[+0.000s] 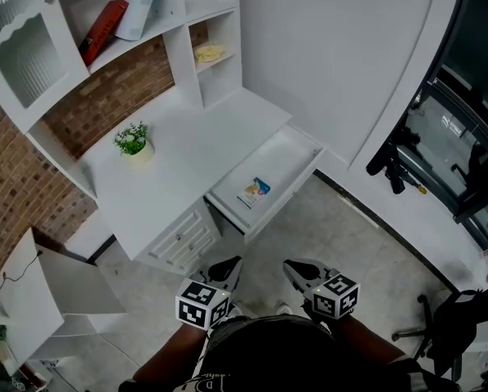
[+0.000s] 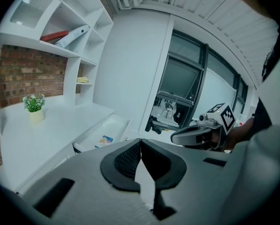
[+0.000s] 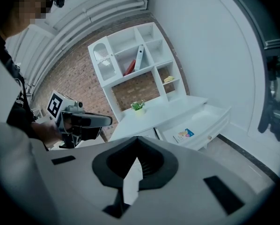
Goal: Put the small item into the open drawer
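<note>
- Jaws of the left gripper [image 2: 140, 142] meet tip to tip in the left gripper view, with nothing between the dark pads.
- Jaws of the right gripper [image 3: 137, 139] are likewise pressed together and hold nothing, as the right gripper view shows.
- From the head view, the left gripper [image 1: 228, 266] and the right gripper [image 1: 297, 269] are side by side low in the picture, each with its marker cube. They are above the grey floor [image 1: 342, 227], short of the desk.
- Just beyond them, a white open drawer [image 1: 291, 160] juts out from the front of the white desk [image 1: 195, 149].
- The small item [image 1: 255, 192], a flat colourful packet, lies inside that drawer on its bottom, towards the end on the left in the head view. It is apart from both grippers.
- Left of the open drawer, under the desktop, is a stack of small closed drawers [image 1: 183, 239].
- On the desktop, further back, is a small potted plant [image 1: 133, 140].
- Behind it is a brick wall [image 1: 113, 88], and above that a white shelf unit [image 1: 179, 31].
- The shelves hold a leaning red book [image 1: 104, 29], a white binder [image 1: 140, 6] and, in a lower cubby, a yellow object [image 1: 209, 53].
</note>
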`<action>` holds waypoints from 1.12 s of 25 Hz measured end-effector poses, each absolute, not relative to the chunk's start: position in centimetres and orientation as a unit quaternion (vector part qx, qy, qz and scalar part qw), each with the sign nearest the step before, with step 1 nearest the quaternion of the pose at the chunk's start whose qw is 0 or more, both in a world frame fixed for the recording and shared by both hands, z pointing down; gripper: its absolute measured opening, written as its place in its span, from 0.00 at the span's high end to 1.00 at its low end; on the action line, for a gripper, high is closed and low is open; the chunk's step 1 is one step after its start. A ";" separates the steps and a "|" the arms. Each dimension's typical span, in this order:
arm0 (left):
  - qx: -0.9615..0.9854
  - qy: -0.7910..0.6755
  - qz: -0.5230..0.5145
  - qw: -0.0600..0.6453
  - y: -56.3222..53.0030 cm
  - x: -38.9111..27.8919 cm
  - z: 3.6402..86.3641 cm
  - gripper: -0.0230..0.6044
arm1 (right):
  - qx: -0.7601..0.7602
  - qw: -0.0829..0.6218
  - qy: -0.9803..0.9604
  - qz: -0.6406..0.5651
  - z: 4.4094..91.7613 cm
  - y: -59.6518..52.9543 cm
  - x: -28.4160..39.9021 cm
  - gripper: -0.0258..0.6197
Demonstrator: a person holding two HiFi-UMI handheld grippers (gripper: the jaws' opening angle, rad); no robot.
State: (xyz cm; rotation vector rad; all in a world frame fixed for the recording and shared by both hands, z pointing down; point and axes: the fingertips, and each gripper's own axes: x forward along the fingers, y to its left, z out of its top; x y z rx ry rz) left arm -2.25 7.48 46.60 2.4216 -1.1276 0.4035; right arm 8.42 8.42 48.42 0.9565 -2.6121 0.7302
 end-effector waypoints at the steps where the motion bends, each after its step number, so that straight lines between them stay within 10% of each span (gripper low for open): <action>1: 0.875 -0.407 0.145 0.217 7.4 -2.2 46.5 0.93 | 0.331 0.132 -0.900 0.251 48.4 8.4 8.5 0.95; 28: 0.884 -0.391 0.151 0.206 7.1 -2.1 46.2 0.93 | 0.338 0.137 -0.895 0.256 48.8 8.2 8.4 0.95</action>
